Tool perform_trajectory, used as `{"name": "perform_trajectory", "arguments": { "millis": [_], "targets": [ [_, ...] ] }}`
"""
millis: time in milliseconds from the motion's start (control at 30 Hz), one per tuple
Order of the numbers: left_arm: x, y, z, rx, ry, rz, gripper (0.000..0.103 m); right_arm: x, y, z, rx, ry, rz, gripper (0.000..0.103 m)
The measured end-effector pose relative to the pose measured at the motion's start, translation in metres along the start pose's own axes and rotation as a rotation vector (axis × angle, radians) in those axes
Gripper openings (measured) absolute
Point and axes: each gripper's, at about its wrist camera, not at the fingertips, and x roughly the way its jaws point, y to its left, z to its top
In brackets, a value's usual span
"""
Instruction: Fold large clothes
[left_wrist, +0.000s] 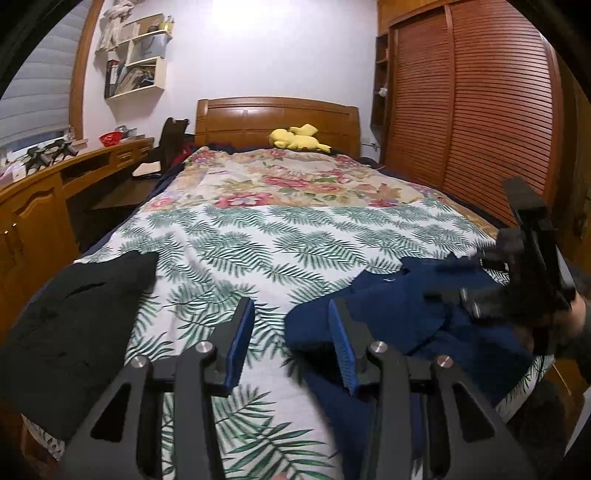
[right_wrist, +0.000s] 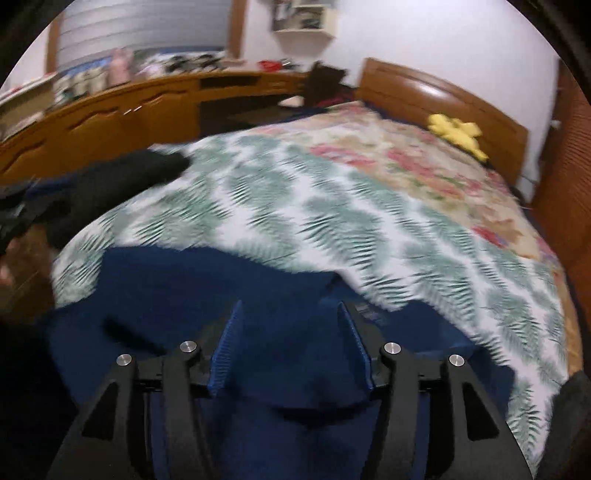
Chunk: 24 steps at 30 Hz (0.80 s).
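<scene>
A dark blue garment (left_wrist: 399, 317) lies rumpled at the near right of the bed, hanging over the foot edge; it also fills the near part of the right wrist view (right_wrist: 258, 295). A black garment (left_wrist: 74, 317) lies at the near left corner, seen too in the right wrist view (right_wrist: 122, 184). My left gripper (left_wrist: 291, 332) is open and empty above the leaf-print cover, its right finger at the blue garment's left edge. My right gripper (right_wrist: 288, 339) is open just above the blue garment; it shows blurred in the left wrist view (left_wrist: 524, 280).
The bed (left_wrist: 295, 229) has a leaf-print cover near and a floral cover (left_wrist: 295, 177) far. A yellow plush toy (left_wrist: 295, 138) lies by the wooden headboard. A wooden desk (left_wrist: 44, 199) runs along the left; a slatted wardrobe (left_wrist: 480, 110) stands right.
</scene>
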Motion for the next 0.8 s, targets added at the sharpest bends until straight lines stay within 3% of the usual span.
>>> {"name": "perform_trajectory", "arguments": {
  "millis": [233, 333, 500, 600, 633, 733, 800],
  "targets": [
    [-0.003, 0.02, -0.003, -0.033, 0.006, 0.017, 0.04, 0.023, 0.06, -0.007, -0.111, 0.032, 0.082, 0.056],
    [-0.006, 0.021, -0.005, -0.027, 0.003, 0.019, 0.04, 0.031, 0.076, -0.01, -0.149, 0.049, 0.078, 0.057],
    [-0.008, 0.021, -0.004, -0.029, -0.002, 0.017, 0.041, 0.07, 0.084, -0.013, -0.238, 0.126, -0.044, 0.057],
    [-0.007, 0.021, -0.005, -0.029, -0.004, 0.016, 0.041, 0.089, 0.064, -0.003, -0.201, 0.155, -0.085, 0.057],
    [-0.007, 0.021, -0.004, -0.029, -0.004, 0.015, 0.041, 0.09, 0.059, 0.001, -0.193, 0.156, -0.095, 0.057],
    [-0.006, 0.018, -0.004, -0.025, -0.003, 0.009, 0.041, 0.099, 0.04, 0.025, -0.211, 0.126, -0.24, 0.057],
    [-0.005, 0.017, -0.004, -0.021, -0.004, 0.002, 0.041, 0.099, 0.02, 0.042, -0.15, 0.113, -0.252, 0.057]
  ]
}}
